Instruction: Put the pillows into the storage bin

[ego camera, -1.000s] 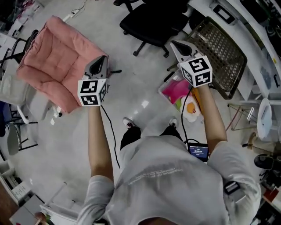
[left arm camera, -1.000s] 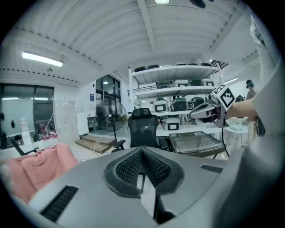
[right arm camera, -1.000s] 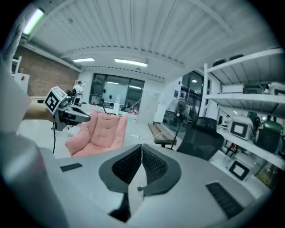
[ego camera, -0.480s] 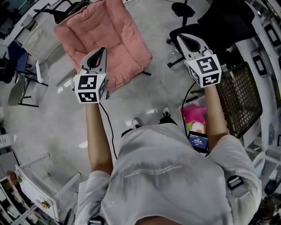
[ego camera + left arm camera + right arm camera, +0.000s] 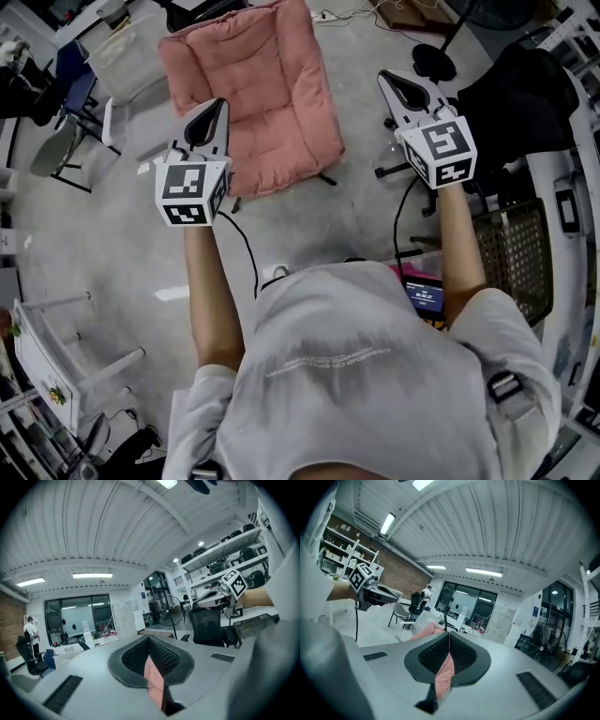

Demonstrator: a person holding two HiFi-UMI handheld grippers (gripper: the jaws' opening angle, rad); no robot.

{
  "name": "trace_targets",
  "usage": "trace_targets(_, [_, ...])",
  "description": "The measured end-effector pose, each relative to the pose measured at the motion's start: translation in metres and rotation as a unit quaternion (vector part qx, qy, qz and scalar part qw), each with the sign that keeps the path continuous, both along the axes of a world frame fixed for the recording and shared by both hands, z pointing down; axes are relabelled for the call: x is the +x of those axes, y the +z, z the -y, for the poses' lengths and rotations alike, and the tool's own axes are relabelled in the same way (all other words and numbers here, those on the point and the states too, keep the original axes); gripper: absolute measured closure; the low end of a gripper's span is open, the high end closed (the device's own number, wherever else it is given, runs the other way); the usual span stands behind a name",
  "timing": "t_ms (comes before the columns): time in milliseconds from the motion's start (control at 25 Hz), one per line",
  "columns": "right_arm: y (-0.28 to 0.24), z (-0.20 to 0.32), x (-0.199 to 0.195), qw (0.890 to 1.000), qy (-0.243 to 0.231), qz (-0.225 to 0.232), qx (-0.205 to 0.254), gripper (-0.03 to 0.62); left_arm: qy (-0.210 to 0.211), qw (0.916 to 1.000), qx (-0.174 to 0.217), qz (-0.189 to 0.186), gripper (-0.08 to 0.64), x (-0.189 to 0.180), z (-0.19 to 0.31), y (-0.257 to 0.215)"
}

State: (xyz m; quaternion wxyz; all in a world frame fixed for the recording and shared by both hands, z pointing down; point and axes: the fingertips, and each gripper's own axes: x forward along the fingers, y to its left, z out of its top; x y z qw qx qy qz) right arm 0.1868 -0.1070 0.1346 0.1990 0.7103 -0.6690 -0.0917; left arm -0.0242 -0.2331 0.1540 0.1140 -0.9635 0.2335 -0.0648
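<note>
left gripper view looks along the left hand-held gripper (image 5: 149,641): its two dark ribbed jaws are pressed together with nothing between them, and a strip of pink shows in the notch under the tips. right gripper view shows the right hand-held gripper (image 5: 449,637) pressed together and empty in the same way, with the pink pillow (image 5: 423,632) beyond its tips, slightly to the left.

in the head view, bare forearms hold both tools out level in front of the person. the left hand-held gripper (image 5: 214,111) is at picture left and the right hand-held gripper (image 5: 389,82) at picture right. each carries a black-and-white marker cube (image 5: 190,192) near the hand. the left tip overlaps the pillow's left edge in this view; whether it touches cannot be told.

the pillow (image 5: 253,89) is large, pink and quilted. it is draped over a chair whose thin dark legs (image 5: 325,177) show beneath it, ahead of the person and between the two tools. grey floor (image 5: 112,272) lies all around. a black office chair (image 5: 534,89) stands to the right, and a brown wire mesh basket (image 5: 511,253) sits near the person's right elbow.
</note>
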Motion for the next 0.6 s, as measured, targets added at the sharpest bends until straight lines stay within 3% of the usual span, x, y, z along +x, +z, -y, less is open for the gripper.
trace_targets(360, [-0.004,0.011,-0.017,0.999,-0.041,-0.009,-0.001,0.568,-0.033,0.9992,0.002,-0.024,0.543,-0.017,-0.005,-0.014])
trace_targets(600, [-0.001,0.012,-0.024,0.999,-0.049,-0.005,-0.004,0.568,-0.025,0.9994,0.004,-0.022,0.543,-0.018,-0.01,-0.015])
